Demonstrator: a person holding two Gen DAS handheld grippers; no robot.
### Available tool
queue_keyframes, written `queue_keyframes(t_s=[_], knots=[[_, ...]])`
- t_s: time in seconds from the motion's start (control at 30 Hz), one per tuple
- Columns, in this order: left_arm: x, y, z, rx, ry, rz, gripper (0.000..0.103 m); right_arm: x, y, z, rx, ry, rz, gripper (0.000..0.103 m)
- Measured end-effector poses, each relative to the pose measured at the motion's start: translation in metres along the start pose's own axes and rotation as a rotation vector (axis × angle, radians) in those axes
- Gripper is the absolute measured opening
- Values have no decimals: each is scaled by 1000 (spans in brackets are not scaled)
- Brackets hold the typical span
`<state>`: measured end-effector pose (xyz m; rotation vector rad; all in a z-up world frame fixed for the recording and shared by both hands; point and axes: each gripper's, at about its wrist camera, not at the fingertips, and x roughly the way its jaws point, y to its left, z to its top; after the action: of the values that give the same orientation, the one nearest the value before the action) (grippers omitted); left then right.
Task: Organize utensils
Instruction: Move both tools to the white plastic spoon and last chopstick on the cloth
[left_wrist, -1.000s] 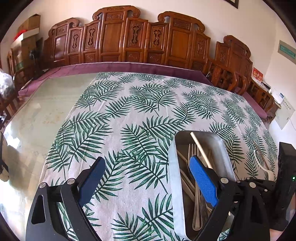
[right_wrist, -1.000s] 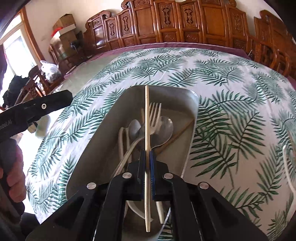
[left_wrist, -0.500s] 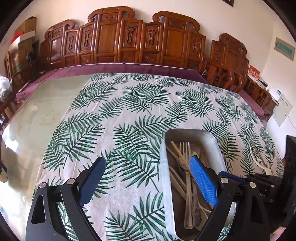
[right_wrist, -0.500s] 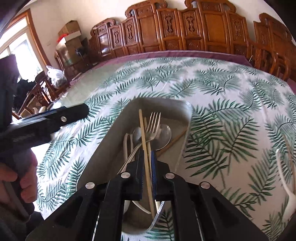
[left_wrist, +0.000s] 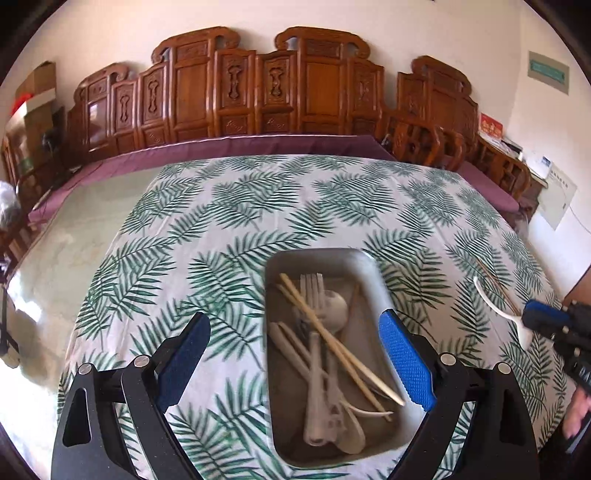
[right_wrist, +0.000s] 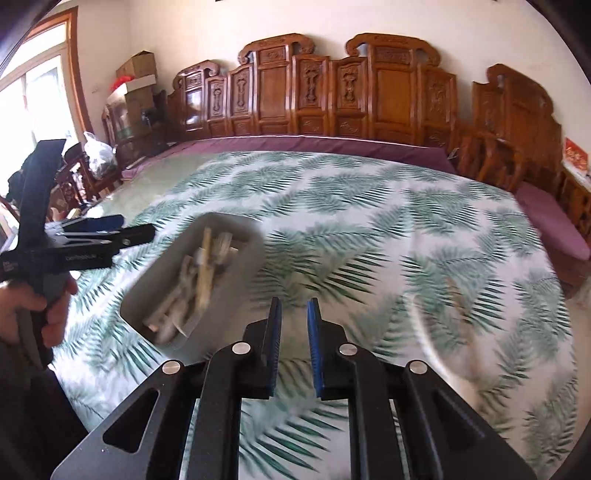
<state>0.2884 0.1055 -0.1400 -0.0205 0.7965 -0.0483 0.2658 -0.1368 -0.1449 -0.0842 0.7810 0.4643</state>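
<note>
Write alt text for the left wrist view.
A metal tray of forks, spoons and chopsticks sits on a leaf-print tablecloth, between the open left claw. At the right edge, the right claw nears a white spoon.

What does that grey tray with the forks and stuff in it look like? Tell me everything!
The grey tray is a long, shallow metal-looking dish with rounded corners and a raised rim. It sits flat on the leaf-print tablecloth. Inside, piled loosely and crossing each other, lie a fork, a spoon, pale wooden chopsticks and some white utensils. No gripper touches it: the left gripper hovers open above it. In the right wrist view it looks blurred.
</note>
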Motion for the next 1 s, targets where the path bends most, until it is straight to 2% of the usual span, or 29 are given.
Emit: queue_keyframes(t_s=[0.13,0.3,0.47,0.53,0.83,1.0], knots=[[-4,-25,-5,34,-2,-6,89,-12,-42,-17,-24,40,-47,20],[-7,-52,-13,54,3,-29,89,-15,-94,-34,6,74,-110,23],[-7,-80,-18,60,17,-72,89,-6,-137,-43,32,105,-136,32],[-6,-91,-21,72,24,-80,89,5,-152,-46,39,124,-146,32],[6,-136,-37,123,80,-95,89,54,-184,-63,44,212,-155,32],[15,-162,-45,150,115,-111,89,57,-188,-66,58,217,-92,32]])
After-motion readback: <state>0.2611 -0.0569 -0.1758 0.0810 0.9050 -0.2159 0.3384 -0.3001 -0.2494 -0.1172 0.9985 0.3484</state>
